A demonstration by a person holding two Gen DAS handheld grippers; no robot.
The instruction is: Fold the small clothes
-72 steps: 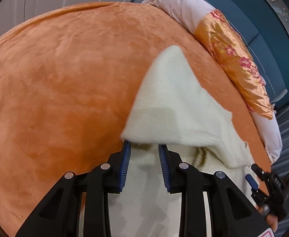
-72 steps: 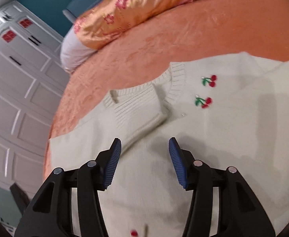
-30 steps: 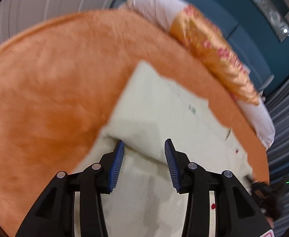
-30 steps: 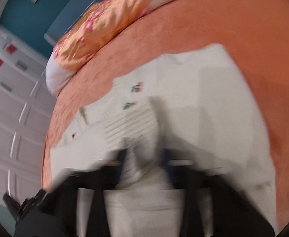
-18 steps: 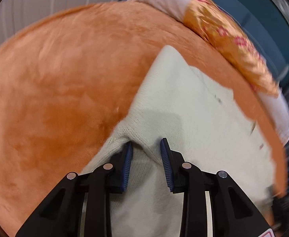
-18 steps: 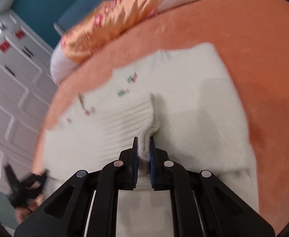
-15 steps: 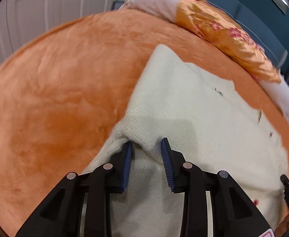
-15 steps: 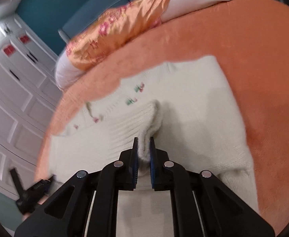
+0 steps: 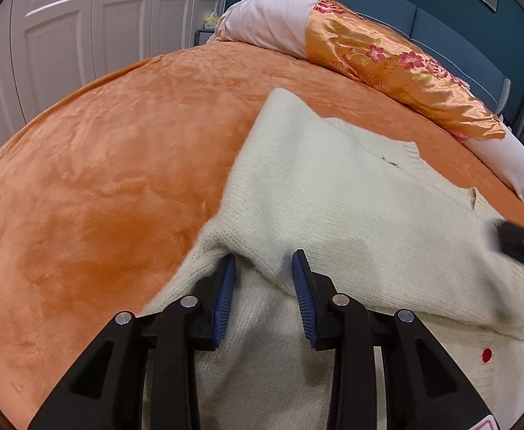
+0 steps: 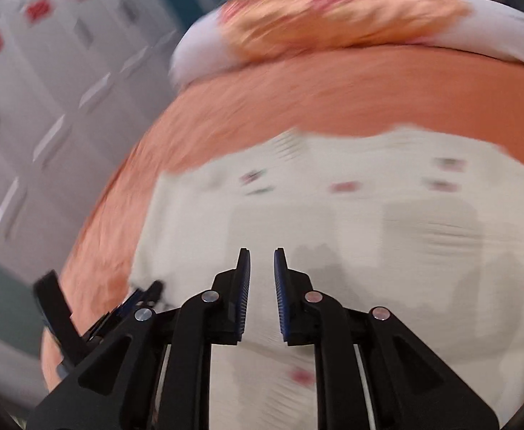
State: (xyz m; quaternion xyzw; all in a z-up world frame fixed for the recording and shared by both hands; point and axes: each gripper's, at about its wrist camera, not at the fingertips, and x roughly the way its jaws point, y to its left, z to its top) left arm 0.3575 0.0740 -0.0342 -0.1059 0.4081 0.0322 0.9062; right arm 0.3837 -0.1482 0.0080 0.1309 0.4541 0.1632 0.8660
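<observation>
The left gripper (image 9: 263, 268) stands with its jaws apart around a raised fold of the cream sweater (image 9: 351, 200), which lies on the orange bedspread (image 9: 118, 179) near its pillow edge. The right gripper (image 10: 262, 268) – its view badly blurred – shows a narrow empty gap, nothing held.

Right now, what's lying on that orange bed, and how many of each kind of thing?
Cream sweater: 1
Pillows, one long pale roll with an orange floral satin band: 1
Handheld grippers over it, left gripper and right gripper: 2
Total: 4, all on or over the orange bedspread.
</observation>
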